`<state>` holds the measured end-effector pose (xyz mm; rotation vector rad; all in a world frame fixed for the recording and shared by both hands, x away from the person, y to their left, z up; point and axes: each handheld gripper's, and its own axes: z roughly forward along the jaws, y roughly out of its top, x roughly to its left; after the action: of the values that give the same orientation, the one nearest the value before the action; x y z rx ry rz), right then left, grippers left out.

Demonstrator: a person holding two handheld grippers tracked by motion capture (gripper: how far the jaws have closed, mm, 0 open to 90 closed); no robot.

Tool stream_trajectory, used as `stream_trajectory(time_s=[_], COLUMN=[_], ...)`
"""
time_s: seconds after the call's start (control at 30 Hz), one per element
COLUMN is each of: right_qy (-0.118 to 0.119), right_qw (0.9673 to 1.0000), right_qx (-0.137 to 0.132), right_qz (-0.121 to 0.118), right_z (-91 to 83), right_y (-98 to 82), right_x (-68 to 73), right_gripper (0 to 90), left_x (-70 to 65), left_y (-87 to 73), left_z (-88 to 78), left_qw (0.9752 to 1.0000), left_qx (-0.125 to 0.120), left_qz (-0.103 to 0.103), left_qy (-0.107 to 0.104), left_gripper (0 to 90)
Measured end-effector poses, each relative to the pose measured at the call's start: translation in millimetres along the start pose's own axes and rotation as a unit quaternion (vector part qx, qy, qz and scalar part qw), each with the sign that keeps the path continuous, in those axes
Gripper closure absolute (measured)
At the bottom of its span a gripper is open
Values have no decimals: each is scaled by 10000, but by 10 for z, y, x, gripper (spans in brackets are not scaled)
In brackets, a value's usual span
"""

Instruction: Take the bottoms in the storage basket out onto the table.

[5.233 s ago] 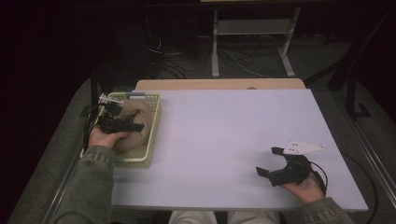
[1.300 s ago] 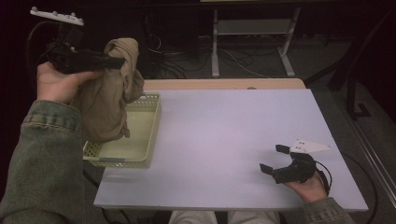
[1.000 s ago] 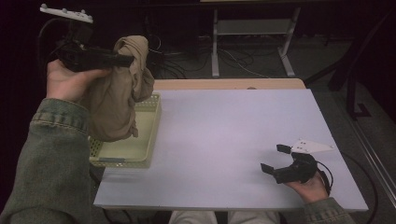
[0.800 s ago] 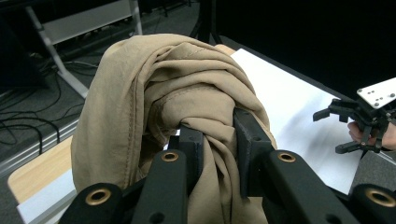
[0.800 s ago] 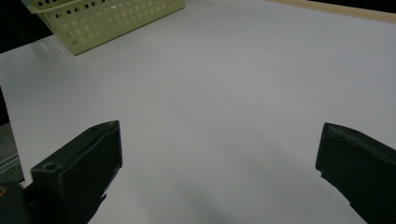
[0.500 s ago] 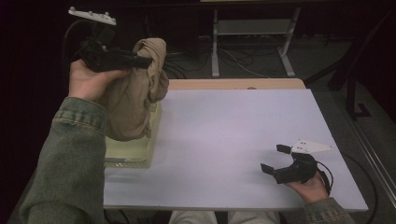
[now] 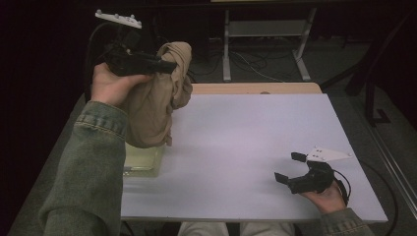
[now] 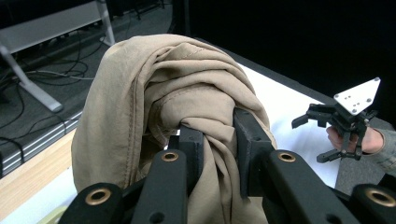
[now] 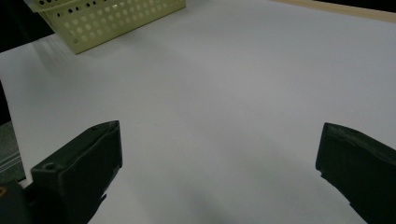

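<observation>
The left tongs pinch a bunched fold of the soft beige cloth garment, which hangs in the air above the pale yellow perforated plastic basket. It seems light and limp, so a thick fold gives the best hold. The right tongs rest wide and hold nothing on the smooth white worktop.

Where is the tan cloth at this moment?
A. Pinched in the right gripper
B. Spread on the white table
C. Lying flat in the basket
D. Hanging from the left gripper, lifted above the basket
D: the left gripper is shut on a bunch of the cloth, which hangs from it in the air over the basket, while the right gripper rests open on the table with nothing between its jaws.
</observation>
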<state>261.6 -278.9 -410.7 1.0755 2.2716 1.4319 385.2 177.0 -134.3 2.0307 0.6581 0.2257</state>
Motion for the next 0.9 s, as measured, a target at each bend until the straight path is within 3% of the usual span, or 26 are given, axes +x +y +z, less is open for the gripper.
stream_trajectory(time_s=[0.4, 0.9], right_qy=[32, 5], right_qw=[10000, 10000], right_qx=[19, 10], right_qz=[-20, -67], right_z=[-5, -10], right_y=[0, 2], right_x=[7, 16], right_gripper=[2, 2], left_x=[-78, -193], left_y=[17, -26], left_z=[276, 676], left_qw=[9996, 9979], left_qx=[29, 262], left_qz=[132, 287], left_qy=[-246, -516], left_gripper=[741, 740])
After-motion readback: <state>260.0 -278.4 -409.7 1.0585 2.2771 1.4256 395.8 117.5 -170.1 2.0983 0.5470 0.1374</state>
